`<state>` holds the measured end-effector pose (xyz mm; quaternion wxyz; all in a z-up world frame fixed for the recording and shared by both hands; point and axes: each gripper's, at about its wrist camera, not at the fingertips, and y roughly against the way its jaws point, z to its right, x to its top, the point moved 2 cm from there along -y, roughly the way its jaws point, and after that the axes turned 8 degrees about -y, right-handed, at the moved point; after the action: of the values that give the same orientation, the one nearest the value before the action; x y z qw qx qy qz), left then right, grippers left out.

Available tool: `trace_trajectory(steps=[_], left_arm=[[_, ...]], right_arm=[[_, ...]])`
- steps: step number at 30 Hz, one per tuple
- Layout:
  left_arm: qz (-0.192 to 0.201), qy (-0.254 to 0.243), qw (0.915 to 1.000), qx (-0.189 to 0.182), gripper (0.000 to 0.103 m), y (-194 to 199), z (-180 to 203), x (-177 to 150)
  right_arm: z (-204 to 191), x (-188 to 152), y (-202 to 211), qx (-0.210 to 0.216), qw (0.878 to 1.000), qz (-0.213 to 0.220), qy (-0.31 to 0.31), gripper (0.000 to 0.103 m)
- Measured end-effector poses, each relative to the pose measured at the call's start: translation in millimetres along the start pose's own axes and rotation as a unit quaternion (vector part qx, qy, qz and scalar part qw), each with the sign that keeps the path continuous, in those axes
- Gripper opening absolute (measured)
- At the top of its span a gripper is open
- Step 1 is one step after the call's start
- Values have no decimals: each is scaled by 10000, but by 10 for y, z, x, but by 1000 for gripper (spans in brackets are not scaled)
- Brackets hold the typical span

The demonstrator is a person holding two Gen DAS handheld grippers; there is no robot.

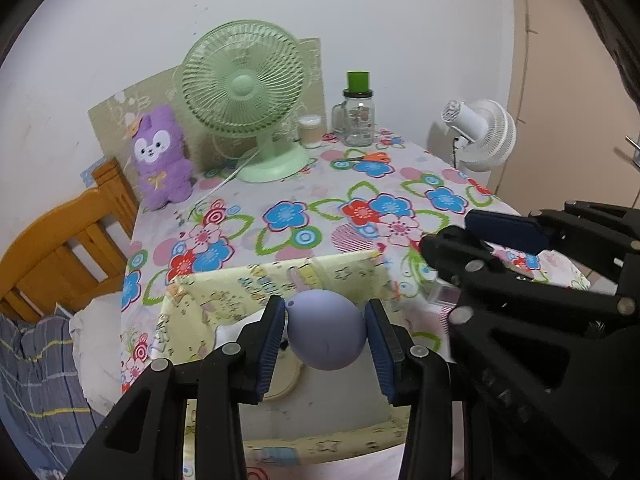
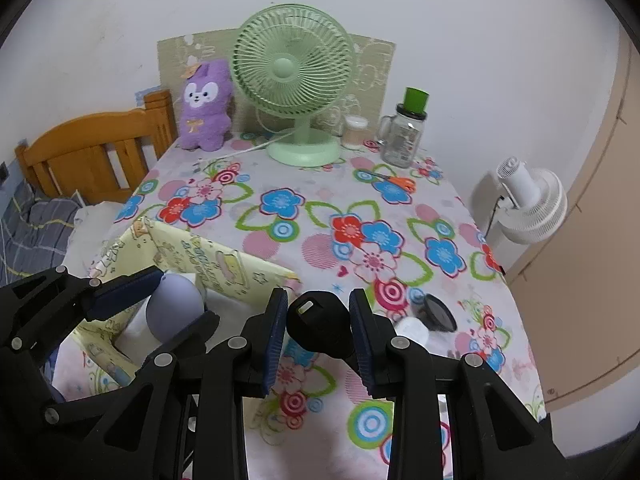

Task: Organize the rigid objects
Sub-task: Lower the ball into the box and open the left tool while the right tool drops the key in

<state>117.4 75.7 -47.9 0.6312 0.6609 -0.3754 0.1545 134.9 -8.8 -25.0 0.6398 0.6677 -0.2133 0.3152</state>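
Note:
My left gripper (image 1: 325, 320) is shut on a lavender egg-shaped object (image 1: 326, 332), its blue pads pressing both sides. It hangs over the open yellow patterned box (image 1: 280, 276) at the near edge of the table. In the right wrist view the same lavender object (image 2: 174, 304) sits in the left gripper (image 2: 168, 306) above the box (image 2: 224, 256). My right gripper (image 2: 319, 320) is shut on a black rounded object (image 2: 320, 328) with a small pale switch on top, just right of the box. The right gripper (image 1: 476, 240) also shows at the right of the left wrist view.
A green fan (image 2: 294, 68), a purple plush (image 2: 206, 106), a small tub (image 2: 355, 132) and a green-lidded glass jar (image 2: 402, 136) line the table's back. Orange scissors (image 2: 400, 182) lie behind mid-table. A black disc (image 2: 440, 314) lies near right. A wooden headboard (image 2: 92, 148) stands left, a white fan (image 2: 532, 200) right.

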Motion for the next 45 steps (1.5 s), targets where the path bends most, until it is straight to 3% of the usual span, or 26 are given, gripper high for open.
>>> trace_trajectory(steps=[10, 24, 26, 27, 34, 40, 45], left_arm=[[-241, 271, 9993, 50, 42, -212, -318, -214], [-531, 703, 9961, -84, 44, -514, -601, -370], [-568, 715, 9958, -63, 62, -534, -604, -385], [-566, 716, 9958, -33, 65, -536, -607, -390], [-593, 697, 9957, 150, 78, -518, -604, -425], [-628, 694, 9954, 211, 82, -489, -589, -427], [-516, 649, 9964, 189, 82, -376, -526, -418]], right_arm=[[-253, 90, -139, 89, 10000, -28, 34, 34], [-580, 66, -565, 349, 9981, -496, 146, 34], [-615, 46, -602, 387, 9976, -542, 191, 34], [-633, 31, -633, 405, 9972, -587, 213, 34], [-714, -40, -741, 418, 9954, -733, 444, 35], [-719, -68, -725, 460, 9952, -725, 470, 36], [-690, -79, -602, 424, 9962, -583, 493, 61]])
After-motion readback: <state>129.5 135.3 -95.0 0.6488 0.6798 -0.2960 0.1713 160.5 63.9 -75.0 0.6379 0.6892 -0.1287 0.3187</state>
